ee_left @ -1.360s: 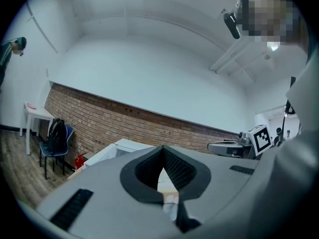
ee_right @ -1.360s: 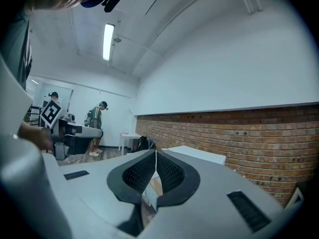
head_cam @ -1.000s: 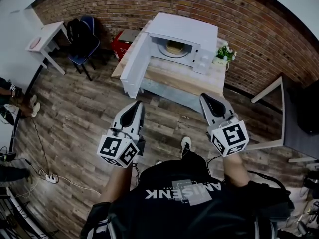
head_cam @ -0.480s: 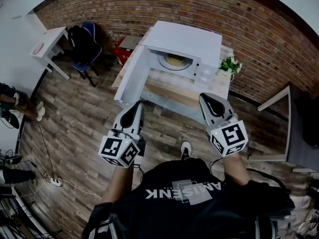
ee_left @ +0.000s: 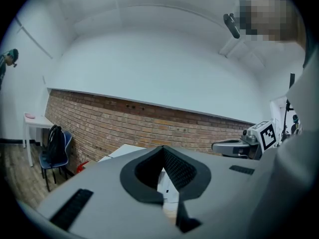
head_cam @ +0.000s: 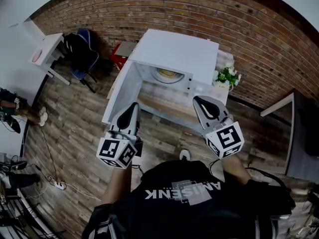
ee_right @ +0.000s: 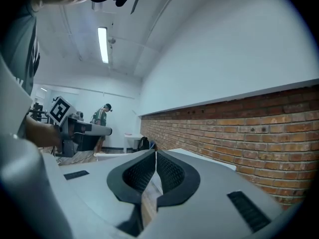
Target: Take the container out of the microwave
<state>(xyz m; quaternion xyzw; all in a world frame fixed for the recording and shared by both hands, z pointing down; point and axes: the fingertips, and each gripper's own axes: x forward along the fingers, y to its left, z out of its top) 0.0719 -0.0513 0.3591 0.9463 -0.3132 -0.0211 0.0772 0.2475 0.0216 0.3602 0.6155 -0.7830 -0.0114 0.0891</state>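
We hold the left gripper [head_cam: 134,105] and right gripper [head_cam: 198,99], fingers clenched on nothing, near the tabletop's [head_cam: 160,101] front edge. The container [head_cam: 166,73] sits inside the microwave [head_cam: 177,51], whose door [head_cam: 121,91] stands open beside our left gripper.

Left gripper [head_cam: 133,106]: grey shell, black textured pads, white cube [head_cam: 115,152] printed with black square markers. Right gripper [head_cam: 201,101]: the same colours. Ahead of both: microwave [head_cam: 177,54], white inside and out; container [head_cam: 166,73] within it, pale yellow. Bench [head_cam: 162,102] beneath: light wood grain. Beyond the right gripper: plant [head_cam: 227,77], green leaves, white blossoms. Beyond the left gripper: red box [head_cam: 121,53], blue chair [head_cam: 83,59]. Wall [head_cam: 209,9]: red-brown brick, pale mortar. Floor [head_cam: 70,128]: grey-brown planks.
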